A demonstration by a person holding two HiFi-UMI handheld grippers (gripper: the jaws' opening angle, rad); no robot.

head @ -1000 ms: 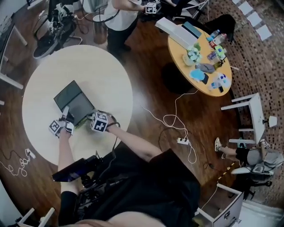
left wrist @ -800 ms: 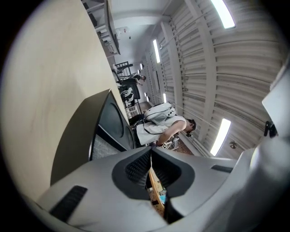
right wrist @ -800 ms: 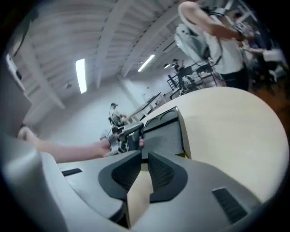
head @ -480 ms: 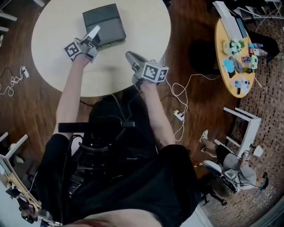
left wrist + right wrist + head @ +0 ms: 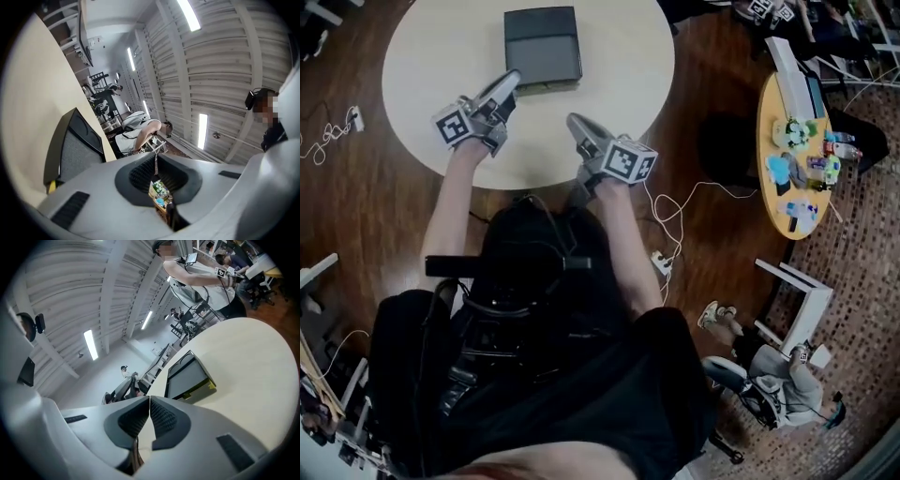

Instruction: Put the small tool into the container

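Note:
A dark flat container (image 5: 542,46) lies on the far part of the round cream table (image 5: 623,84). It also shows in the left gripper view as the container (image 5: 70,149) and in the right gripper view as the container (image 5: 188,377), with yellow bits at its lower edge. My left gripper (image 5: 512,80) hovers just short of its near left corner, and its jaws (image 5: 156,158) are shut with nothing between them. My right gripper (image 5: 575,122) is over the table's near edge, to the right of the left one. It is also shut and holds nothing (image 5: 150,400). No small tool is visible in any view.
A yellow side table (image 5: 769,122) with several toys stands at the right. White cables and a power strip (image 5: 660,262) lie on the wooden floor beside my right arm. A white stool (image 5: 795,292) and a seated person (image 5: 769,380) are at the lower right. Another person (image 5: 199,273) stands beyond the table.
Both grippers have drawn back from the container. The right one has come to the table's near edge and the left one to a little short of the box. The head view has swung round.

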